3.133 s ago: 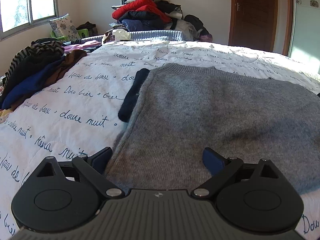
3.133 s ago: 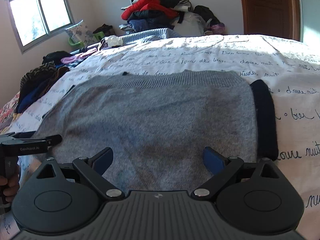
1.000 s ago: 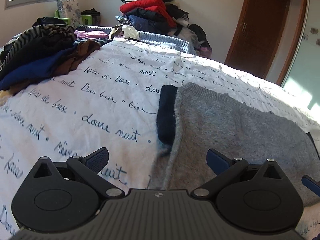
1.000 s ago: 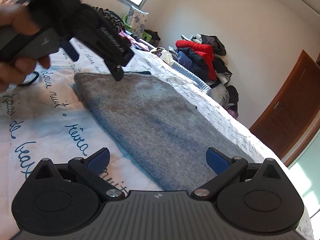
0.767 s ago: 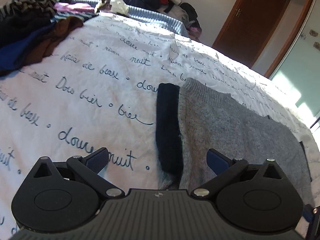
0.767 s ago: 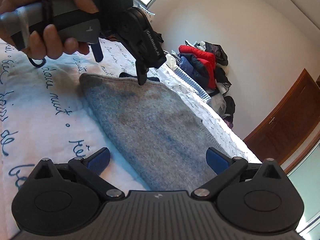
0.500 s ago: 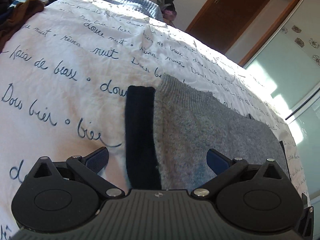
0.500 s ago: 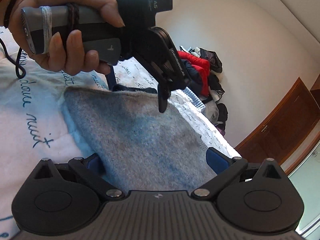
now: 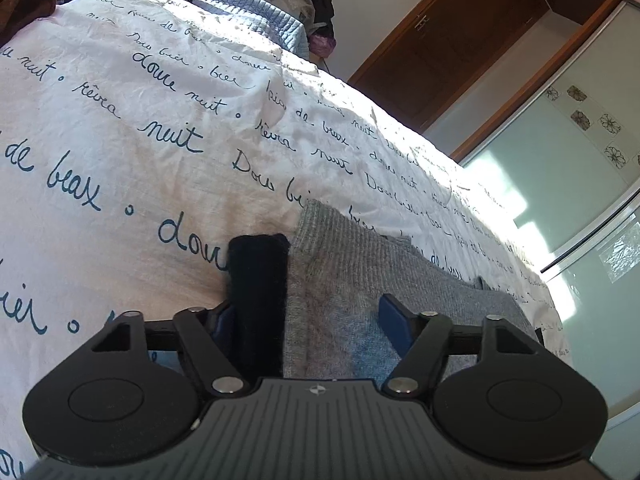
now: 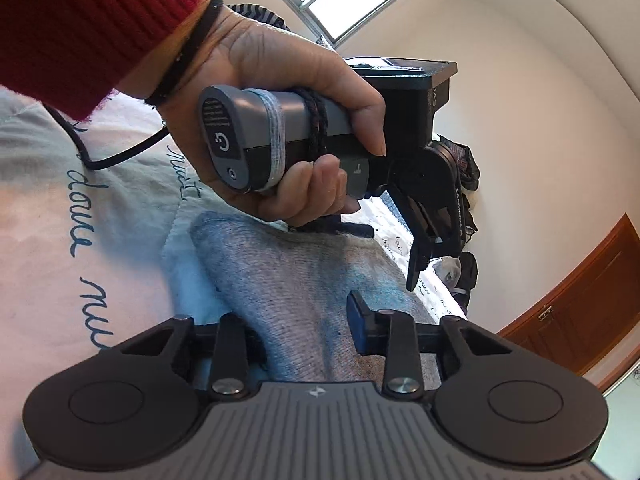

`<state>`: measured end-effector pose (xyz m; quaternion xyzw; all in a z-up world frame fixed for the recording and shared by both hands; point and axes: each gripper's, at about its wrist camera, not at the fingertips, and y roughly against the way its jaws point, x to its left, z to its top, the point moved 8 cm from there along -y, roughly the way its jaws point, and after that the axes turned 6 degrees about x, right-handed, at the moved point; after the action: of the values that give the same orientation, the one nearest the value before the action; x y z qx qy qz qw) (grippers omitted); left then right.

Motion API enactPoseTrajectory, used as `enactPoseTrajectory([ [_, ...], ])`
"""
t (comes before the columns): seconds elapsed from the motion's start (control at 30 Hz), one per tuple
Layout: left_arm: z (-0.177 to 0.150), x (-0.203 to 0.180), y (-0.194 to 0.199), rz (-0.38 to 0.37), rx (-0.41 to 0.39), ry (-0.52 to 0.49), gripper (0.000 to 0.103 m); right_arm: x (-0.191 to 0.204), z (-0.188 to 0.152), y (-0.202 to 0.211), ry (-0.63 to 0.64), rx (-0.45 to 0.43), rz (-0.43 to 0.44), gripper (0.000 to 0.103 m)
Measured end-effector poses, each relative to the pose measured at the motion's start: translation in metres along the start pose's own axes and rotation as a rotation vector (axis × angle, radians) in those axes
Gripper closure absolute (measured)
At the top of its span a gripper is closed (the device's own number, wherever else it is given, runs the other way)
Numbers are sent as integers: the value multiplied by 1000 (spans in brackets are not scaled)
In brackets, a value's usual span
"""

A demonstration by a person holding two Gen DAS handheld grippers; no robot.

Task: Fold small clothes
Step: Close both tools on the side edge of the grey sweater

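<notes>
your left gripper (image 9: 304, 320) and right gripper (image 10: 304, 324) both sit spread around the grey sweater (image 9: 352, 280) edge near the bed (image 9: 120, 152) side, so closing shallow probably grabs one layer and leaves the dark cuff (image 9: 260, 280) behind.

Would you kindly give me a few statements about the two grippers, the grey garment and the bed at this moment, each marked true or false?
1. The left gripper has its fingers spread around the grey knit garment and its black cuff. True.
2. The garment lies on a plain blue sheet. False: it lies on a white bedspread printed with dark handwriting.
3. The right gripper is shut and empty. False: its fingers are apart, with the grey garment between them.
4. The hand holding the left gripper shows in the right wrist view, with a red sleeve above it. True.
5. The brown door stands wide open. False: it looks closed.
</notes>
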<state>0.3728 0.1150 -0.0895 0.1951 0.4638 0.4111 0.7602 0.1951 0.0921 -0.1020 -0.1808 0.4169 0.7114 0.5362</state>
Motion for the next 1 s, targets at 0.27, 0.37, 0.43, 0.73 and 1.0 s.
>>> enactPoseTrajectory([
  [0.27,-1,9,1,25,-15,49,90,1,-4,5,2,-10,66,93],
  [0.37,-3,-5,4,97,-41,-15,91,-6,-4,9,-40,-21,110,95],
  [0.43,-3,-15,9,132,-55,-50,91,-16,-4,13,-96,-44,133,96],
  [0.73,6,-64,36,172,-124,-137,91,-74,-12,34,-380,-122,210,97],
  [1.0,7,-110,46,199,-161,-175,91,-114,-38,57,-631,-146,298,97],
])
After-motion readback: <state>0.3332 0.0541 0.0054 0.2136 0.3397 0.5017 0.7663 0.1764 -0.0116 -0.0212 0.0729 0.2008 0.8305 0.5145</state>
